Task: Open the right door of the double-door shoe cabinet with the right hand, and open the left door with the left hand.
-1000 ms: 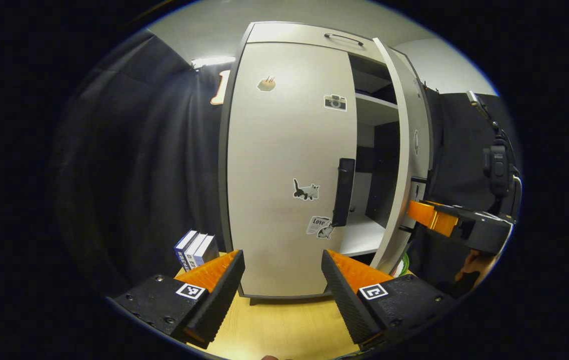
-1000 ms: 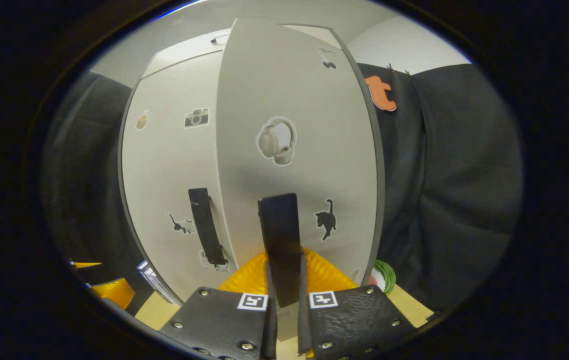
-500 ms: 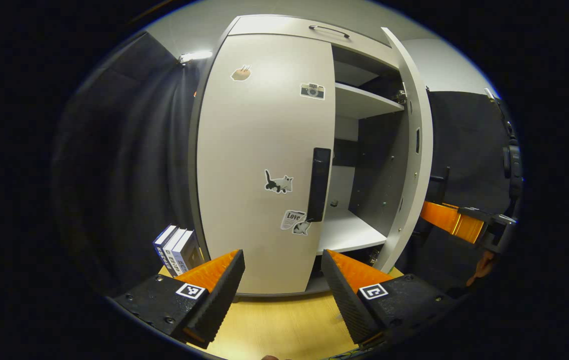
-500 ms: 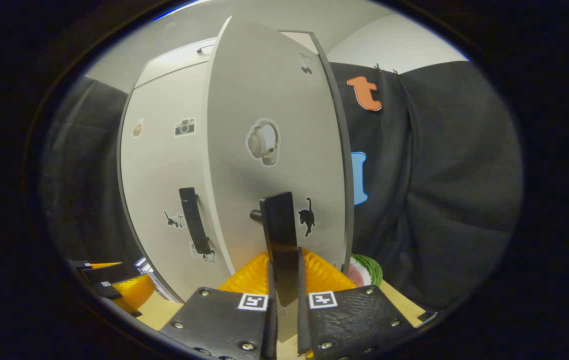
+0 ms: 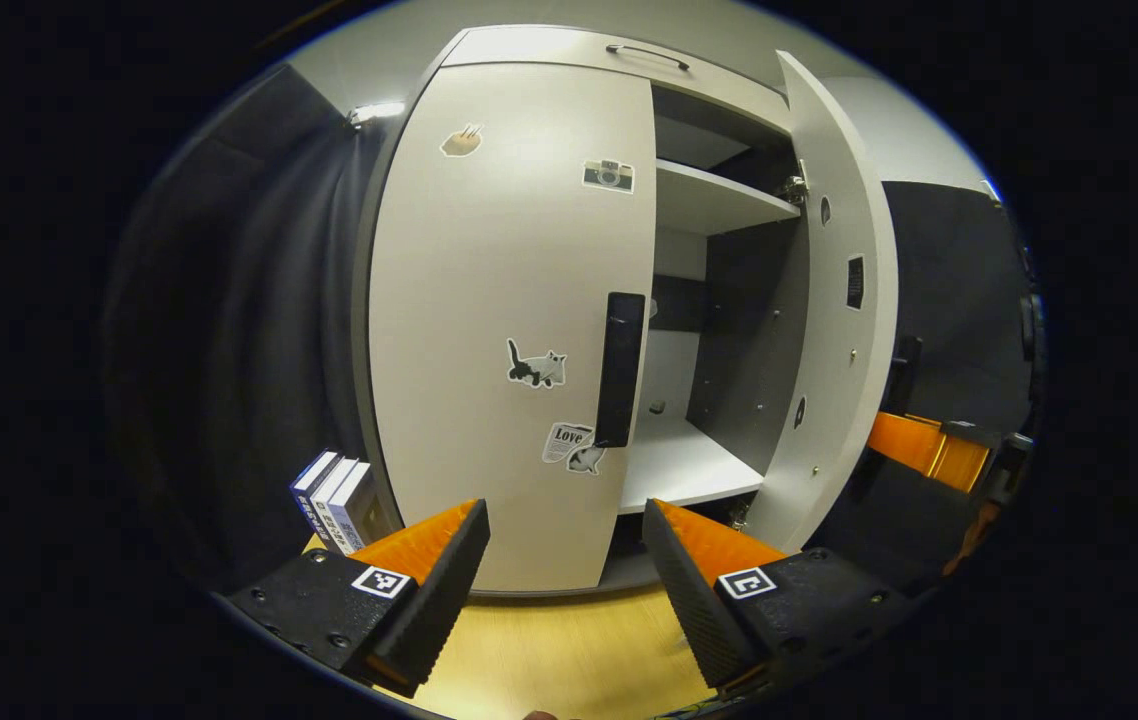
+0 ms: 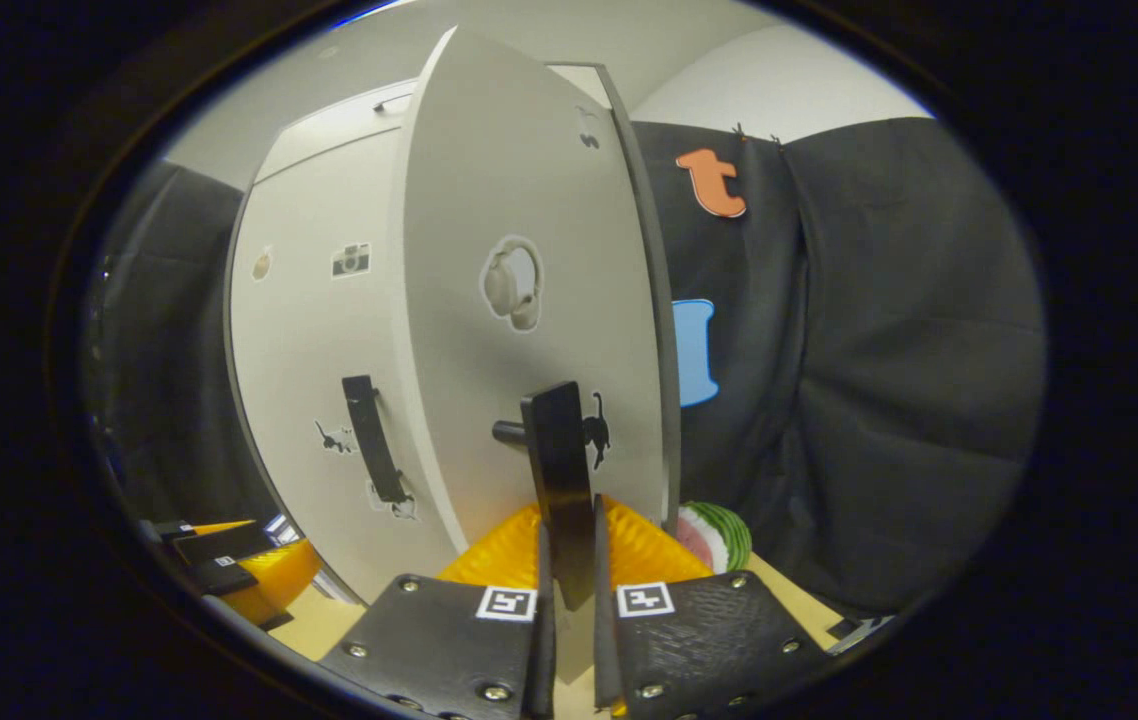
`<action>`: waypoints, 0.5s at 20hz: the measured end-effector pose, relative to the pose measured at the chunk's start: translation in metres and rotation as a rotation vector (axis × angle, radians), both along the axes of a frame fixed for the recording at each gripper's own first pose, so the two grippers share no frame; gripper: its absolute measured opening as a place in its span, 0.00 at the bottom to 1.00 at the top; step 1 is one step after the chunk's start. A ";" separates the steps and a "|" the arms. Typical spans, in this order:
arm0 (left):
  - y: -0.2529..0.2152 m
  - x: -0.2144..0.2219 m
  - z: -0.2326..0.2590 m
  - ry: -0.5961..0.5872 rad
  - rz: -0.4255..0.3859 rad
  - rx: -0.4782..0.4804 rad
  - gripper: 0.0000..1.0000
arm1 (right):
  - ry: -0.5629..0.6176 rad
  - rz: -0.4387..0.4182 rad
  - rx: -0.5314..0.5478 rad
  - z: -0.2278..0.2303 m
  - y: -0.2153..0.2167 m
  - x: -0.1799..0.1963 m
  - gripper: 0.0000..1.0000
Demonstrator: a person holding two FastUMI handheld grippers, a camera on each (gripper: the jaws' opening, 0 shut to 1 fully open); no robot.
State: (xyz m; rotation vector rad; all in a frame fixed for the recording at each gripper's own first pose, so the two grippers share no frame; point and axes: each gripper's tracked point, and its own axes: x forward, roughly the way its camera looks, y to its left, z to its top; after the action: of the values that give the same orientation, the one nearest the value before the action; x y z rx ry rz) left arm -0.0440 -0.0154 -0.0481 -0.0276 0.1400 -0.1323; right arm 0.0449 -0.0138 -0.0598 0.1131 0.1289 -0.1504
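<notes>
Shoe cabinet (image 5: 509, 300) doors are the business here, and it stands on a pale wooden floor (image 5: 559, 650), filling the middle of both views. Nearest, at the bottom of the right gripper view, the right gripper (image 6: 566, 590) is clamped on the right door's handle (image 6: 561, 480), a black vertical bar pinched between both fingers. The right door (image 6: 519, 330) is swung well out from the cabinet front. In the left gripper view its inner face (image 5: 834, 300) shows at the right of the frame, with white shelves (image 5: 689, 465) bare behind it.

At the bottom of the left gripper view the left gripper (image 5: 566, 545) hangs with its fingers spread apart, holding nothing, short of the left door (image 5: 499, 280). That door lies flush and closed. Its handle (image 5: 621, 370) is a black vertical bar near the door's inner edge, just above centre frame.

The doors look like rigid, light panels on hinges, so they should swing in an arc rather than pull straight. The bar handle stands off the panel on posts, which makes it the sensible place to grip: fingers either side of its middle. It looks smooth, so a firm squeeze seems wise.

Farther off, three books (image 5: 334, 495) stand at the cabinet's lower left, and a watermelon-patterned thing (image 6: 719, 535) sits at its lower right
</notes>
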 end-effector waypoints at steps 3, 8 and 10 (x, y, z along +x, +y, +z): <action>-0.004 0.003 0.000 -0.003 -0.008 -0.005 0.96 | 0.003 -0.012 -0.009 0.000 -0.005 -0.003 0.15; -0.010 0.005 -0.003 0.003 -0.021 -0.007 0.96 | 0.018 -0.021 0.006 -0.004 -0.007 -0.007 0.15; -0.011 0.005 -0.003 0.001 -0.024 -0.008 0.96 | 0.020 -0.037 -0.016 -0.004 -0.012 -0.008 0.15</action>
State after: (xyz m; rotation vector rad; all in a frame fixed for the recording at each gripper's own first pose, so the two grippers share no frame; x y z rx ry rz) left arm -0.0392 -0.0264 -0.0510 -0.0342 0.1408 -0.1567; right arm 0.0365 -0.0257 -0.0640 0.0978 0.1453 -0.1894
